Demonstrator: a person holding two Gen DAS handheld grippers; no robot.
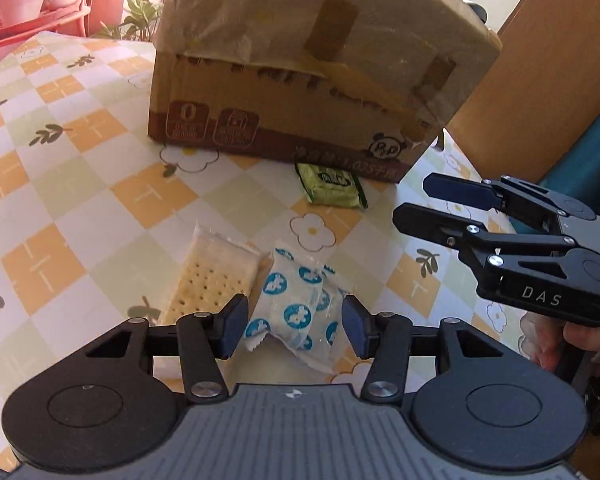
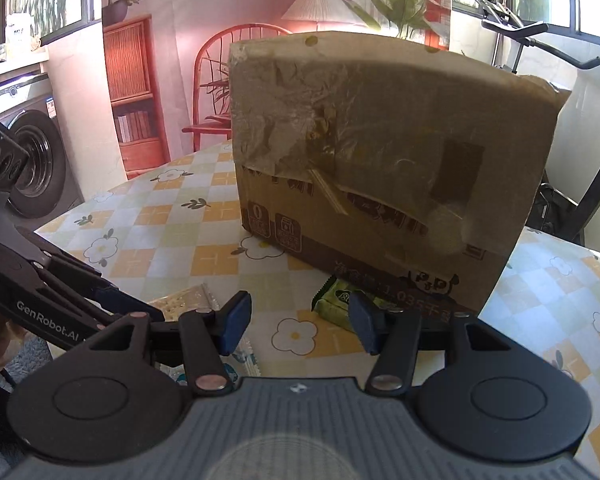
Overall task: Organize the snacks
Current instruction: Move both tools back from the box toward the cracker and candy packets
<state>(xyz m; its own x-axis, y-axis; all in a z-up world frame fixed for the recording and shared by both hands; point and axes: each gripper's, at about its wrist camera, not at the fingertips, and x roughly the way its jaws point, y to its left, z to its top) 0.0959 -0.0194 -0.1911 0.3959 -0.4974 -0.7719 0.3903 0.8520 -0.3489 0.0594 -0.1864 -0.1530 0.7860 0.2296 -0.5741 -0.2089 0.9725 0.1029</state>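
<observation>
A taped cardboard box [image 1: 300, 72] stands on the checked tablecloth [image 1: 80, 168]. A green snack packet [image 1: 332, 189] lies at its front corner. A cracker pack [image 1: 210, 272] and white packets with blue dots [image 1: 296, 308] lie nearer. My left gripper [image 1: 296, 326] is open, its jaws either side of the blue-dotted packets, just above them. My right gripper [image 1: 414, 198] is open and empty to the right of the green packet. In the right wrist view, my right gripper [image 2: 298, 320] is open before the box [image 2: 380, 152], with the green packet [image 2: 336, 300] just ahead.
A wooden panel [image 1: 540, 72] stands behind the box on the right. A red chair [image 2: 216, 92], a shelf unit [image 2: 134, 92] and a washing machine [image 2: 32, 148] stand beyond the table. An exercise bike [image 2: 540, 48] is at the far right.
</observation>
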